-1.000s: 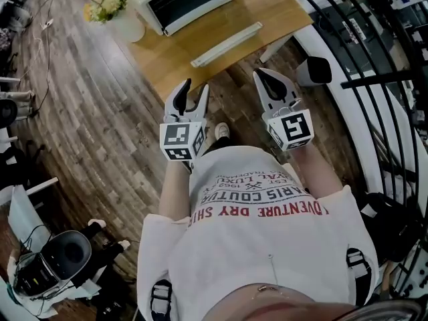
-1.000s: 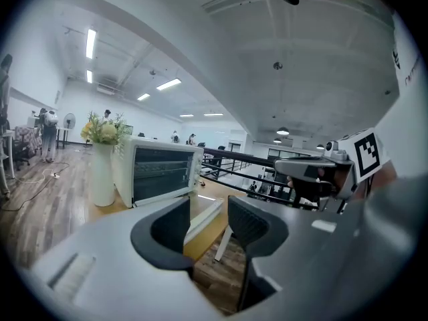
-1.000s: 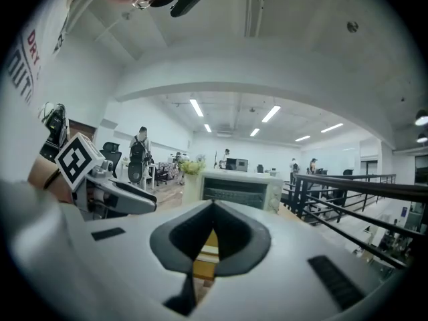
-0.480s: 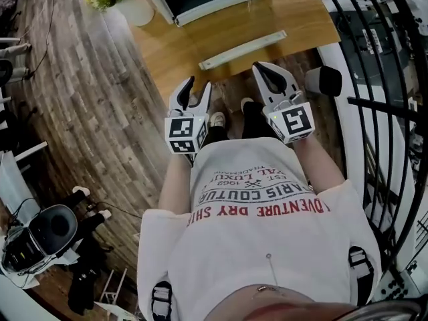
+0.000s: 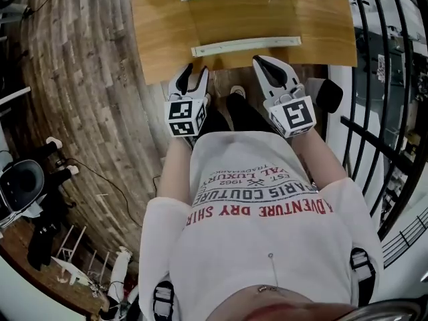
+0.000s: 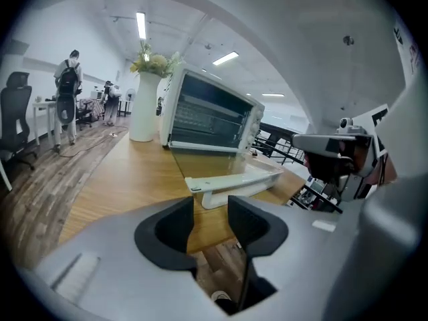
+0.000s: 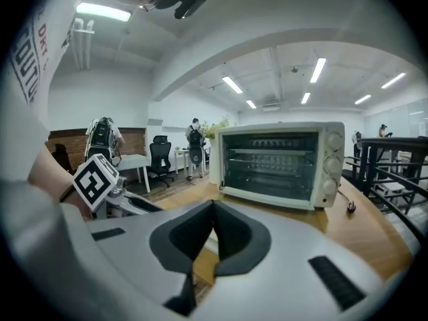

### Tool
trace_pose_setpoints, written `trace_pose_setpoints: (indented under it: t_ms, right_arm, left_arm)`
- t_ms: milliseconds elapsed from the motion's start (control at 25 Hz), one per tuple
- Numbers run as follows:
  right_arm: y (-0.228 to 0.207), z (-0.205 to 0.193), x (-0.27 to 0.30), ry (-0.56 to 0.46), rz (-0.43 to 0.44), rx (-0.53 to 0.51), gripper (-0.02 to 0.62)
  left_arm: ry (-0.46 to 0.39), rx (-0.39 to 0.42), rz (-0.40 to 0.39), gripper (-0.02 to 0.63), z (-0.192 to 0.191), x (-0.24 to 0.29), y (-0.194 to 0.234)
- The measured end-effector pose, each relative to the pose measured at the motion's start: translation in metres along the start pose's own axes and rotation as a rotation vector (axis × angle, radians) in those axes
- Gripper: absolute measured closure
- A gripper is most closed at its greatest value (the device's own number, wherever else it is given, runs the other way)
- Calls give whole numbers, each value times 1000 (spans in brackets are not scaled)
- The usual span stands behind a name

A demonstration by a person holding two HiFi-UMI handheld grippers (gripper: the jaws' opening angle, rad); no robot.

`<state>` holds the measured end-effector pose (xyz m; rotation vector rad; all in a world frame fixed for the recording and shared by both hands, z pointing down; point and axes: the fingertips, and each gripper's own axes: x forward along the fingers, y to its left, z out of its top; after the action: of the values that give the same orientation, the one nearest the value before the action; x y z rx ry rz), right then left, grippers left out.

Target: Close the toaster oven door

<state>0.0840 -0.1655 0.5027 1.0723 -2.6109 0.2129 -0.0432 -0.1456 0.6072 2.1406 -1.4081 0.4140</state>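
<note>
The white toaster oven (image 6: 210,116) stands at the back of the wooden table (image 5: 160,32), with its glass door folded down flat. The door's white handle bar (image 5: 244,45) lies toward me. In the right gripper view the oven (image 7: 281,162) shows its racks through the open front. My left gripper (image 5: 190,79) hovers at the table's front edge, just short of the handle (image 6: 234,182), jaws open and empty. My right gripper (image 5: 269,69) is at the same edge further right, its jaws shut on nothing.
A white vase of flowers (image 6: 144,105) stands left of the oven. A power plug (image 7: 350,207) lies on the table to its right. Black railing (image 5: 388,79) runs along the right side. Office chairs and people are far back on the left.
The table and oven have come closer and squared up in the head view. Both grippers now reach the table's front edge. Their jaws look unchanged.
</note>
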Motion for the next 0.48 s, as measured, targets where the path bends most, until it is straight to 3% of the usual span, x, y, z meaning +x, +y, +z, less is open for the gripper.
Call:
trace_pose_setpoints:
  t_ms: [360,480]
  right_arm:
    - [-10,-28,13,32,91,15,606]
    - [-11,-32,14,36,111,16,606]
  left_arm:
    - [12,-43,105,439,-15,38,10]
    - [1,-55,130,478,-12,43,13]
